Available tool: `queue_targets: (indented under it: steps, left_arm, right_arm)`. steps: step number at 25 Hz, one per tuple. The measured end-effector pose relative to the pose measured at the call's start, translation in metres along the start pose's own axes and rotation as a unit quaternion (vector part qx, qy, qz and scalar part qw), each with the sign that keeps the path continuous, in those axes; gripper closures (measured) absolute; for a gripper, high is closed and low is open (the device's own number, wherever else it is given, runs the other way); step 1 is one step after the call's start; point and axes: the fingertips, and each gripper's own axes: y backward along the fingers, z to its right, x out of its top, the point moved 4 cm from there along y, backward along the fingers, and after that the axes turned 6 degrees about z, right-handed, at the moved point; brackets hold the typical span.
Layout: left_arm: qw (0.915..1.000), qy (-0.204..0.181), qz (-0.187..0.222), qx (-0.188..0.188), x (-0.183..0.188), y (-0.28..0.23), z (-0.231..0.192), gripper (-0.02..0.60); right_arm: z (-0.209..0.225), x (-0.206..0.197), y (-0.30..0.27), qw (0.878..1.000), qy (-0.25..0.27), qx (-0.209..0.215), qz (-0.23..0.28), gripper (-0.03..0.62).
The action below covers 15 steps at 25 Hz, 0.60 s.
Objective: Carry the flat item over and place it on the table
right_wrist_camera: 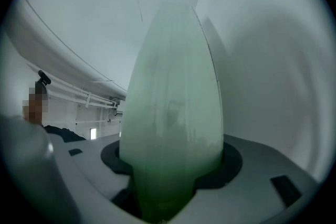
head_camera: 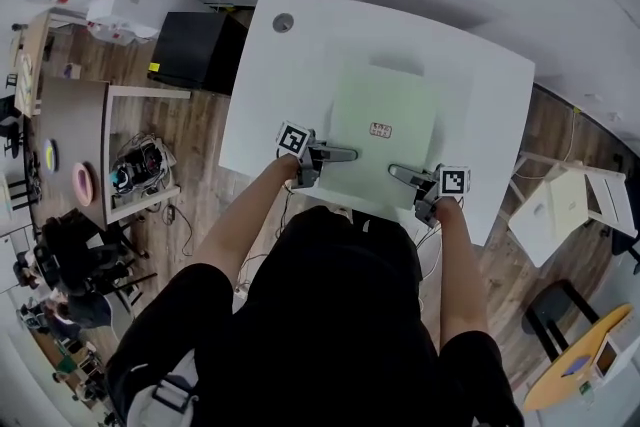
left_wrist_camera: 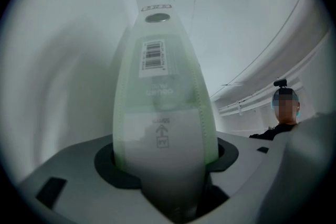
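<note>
Pale green flat item [head_camera: 385,120] over middle of white surface [head_camera: 480,85], roughly level. Left gripper [head_camera: 350,154] clamped on its near edge, left side; right gripper [head_camera: 395,172] clamped on same edge, right side. Two-point hold likely stops thin sheet sagging. Resting or just above surface: can't tell.
</note>
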Motion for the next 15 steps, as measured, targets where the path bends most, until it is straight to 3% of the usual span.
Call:
queue_targets:
  steps: [6,10,13,15]
  left_arm:
    - [0.9990,0.040,0.015,0.010,0.002,-0.008,-0.012,0.262]
    - [0.9971,0.069,0.029,0.012,0.002,-0.011,-0.017,0.262]
    - [0.9969,0.066,0.034,0.025,0.003,-0.008,-0.023,0.262]
    - [0.9969,0.065,0.034,0.026,0.004,-0.008,-0.024,0.262]
  right_arm:
    - [0.013,0.005,0.003,0.999,-0.043,-0.010,-0.004,0.298]
    - [0.023,0.008,0.006,0.999,-0.032,-0.030,-0.016,0.298]
    - [0.025,0.007,0.004,0.998,-0.044,-0.035,-0.017,0.298]
    - [0.031,0.004,0.008,0.996,-0.061,-0.064,-0.017,0.298]
